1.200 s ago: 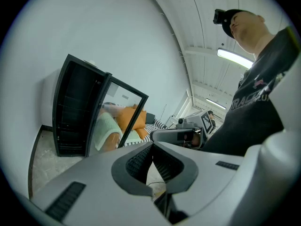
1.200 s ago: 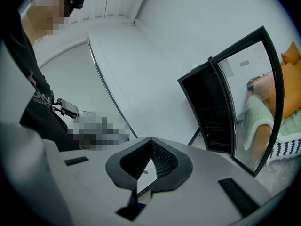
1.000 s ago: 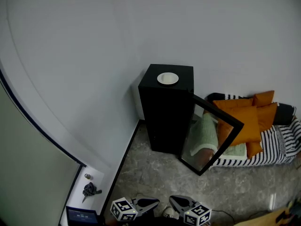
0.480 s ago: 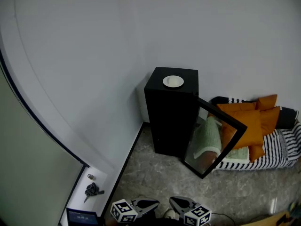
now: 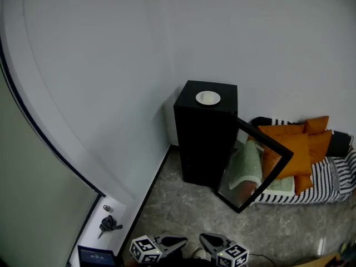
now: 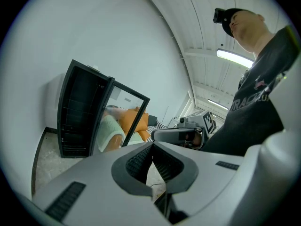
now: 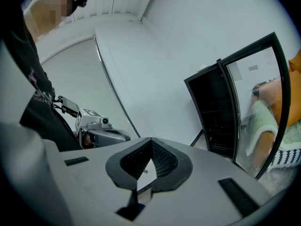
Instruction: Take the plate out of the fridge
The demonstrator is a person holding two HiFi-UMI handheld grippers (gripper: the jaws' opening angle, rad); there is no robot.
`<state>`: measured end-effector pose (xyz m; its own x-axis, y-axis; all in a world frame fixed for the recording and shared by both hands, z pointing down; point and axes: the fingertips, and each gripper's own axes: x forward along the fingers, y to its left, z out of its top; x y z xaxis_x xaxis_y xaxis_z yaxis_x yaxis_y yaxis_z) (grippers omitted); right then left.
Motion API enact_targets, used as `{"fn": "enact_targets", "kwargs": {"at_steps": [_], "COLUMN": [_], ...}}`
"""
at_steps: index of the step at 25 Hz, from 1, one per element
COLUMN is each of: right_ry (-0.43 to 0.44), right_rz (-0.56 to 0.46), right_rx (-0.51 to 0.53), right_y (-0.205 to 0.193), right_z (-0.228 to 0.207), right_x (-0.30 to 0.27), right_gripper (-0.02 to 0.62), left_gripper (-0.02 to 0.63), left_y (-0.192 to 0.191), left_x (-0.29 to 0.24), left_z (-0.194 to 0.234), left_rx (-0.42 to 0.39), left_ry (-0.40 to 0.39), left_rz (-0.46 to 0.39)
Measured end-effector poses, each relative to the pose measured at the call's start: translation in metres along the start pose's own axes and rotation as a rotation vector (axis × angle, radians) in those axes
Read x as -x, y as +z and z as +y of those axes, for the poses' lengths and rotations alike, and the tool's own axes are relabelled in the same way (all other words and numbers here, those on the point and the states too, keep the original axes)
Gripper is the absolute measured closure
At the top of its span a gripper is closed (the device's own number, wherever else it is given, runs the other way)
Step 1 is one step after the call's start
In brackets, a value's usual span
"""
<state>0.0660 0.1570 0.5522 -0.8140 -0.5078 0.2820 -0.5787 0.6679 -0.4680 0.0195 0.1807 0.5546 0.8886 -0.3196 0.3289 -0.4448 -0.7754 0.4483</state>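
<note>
**Plate on the fridge top, both grippers well back**

The small round white plate [image 5: 208, 98] sits on top of the tall black fridge [image 5: 203, 141], not inside it, and the glass-fronted door [image 5: 257, 168] hangs open. The taking-out looks done. Lifting the plate again would mean walking up squarely, opening the jaws early and pinching the rim without tipping it. The left gripper [image 5: 182, 240] and right gripper [image 5: 203, 238] are both clenched on nothing, side by side. The plate lies well apart from them, straight ahead.

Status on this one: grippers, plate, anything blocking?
Left gripper and right gripper shut, empty, far from the fridge. Plate on top of the fridge, not inside. Door hangs open; path looks clear.
</note>
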Motion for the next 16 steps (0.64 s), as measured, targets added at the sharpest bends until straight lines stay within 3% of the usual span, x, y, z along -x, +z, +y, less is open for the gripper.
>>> {"fn": "enact_targets", "kwargs": {"at_steps": [16], "right_ry": [0.003], "right_rz": [0.003], "right_rx": [-0.015], "right_y": [-0.0023], "right_z": [-0.0007], "right_x": [-0.0021], "right_gripper": [0.588], "left_gripper": [0.601], "left_y": [-0.0010], "left_x": [0.0006], "left_z": [0.0064], "left_rx": [0.016], "left_ry": [0.005], "left_rz": [0.007]}}
